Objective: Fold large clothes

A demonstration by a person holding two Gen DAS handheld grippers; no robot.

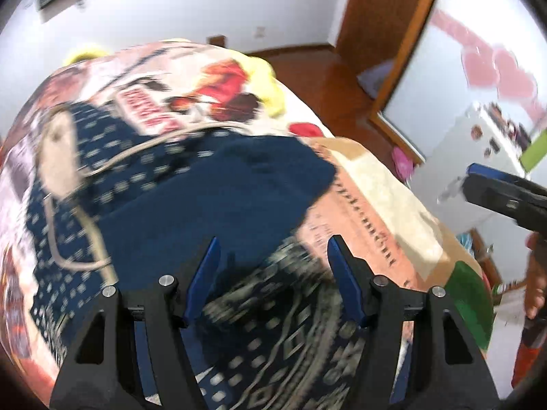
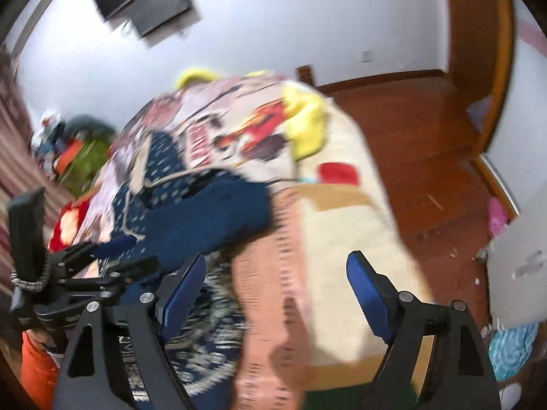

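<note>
Left gripper (image 1: 270,249): yours, jaws apart, nothing between the blue pads; it hangs over the patterned hem of the garment.

Right gripper (image 2: 275,266): jaws wide apart, empty; it hangs over the garment's near right edge and the blanket beside it.

Garment (image 1: 218,191): navy knit, pale diamond and dash pattern, plain navy panel across the middle. It lies spread on the blanket, nearest end under both grippers, far end with a pale cord running away from you. Blur hides the seams and sleeves.

Handling, as a judgement: soft, limp, moderately heavy for cloth, not slippery, not fragile. It will sag and drag if you lift one point only.

Hold: take the near hem at its two corners, one gripper each, pinching both layers at the edge.

Blanket (image 1: 383,184): printed, covers the bed, soft underlay; you may pinch it by mistake.

Floor (image 2: 410,143): wood, beyond the bed.
</note>
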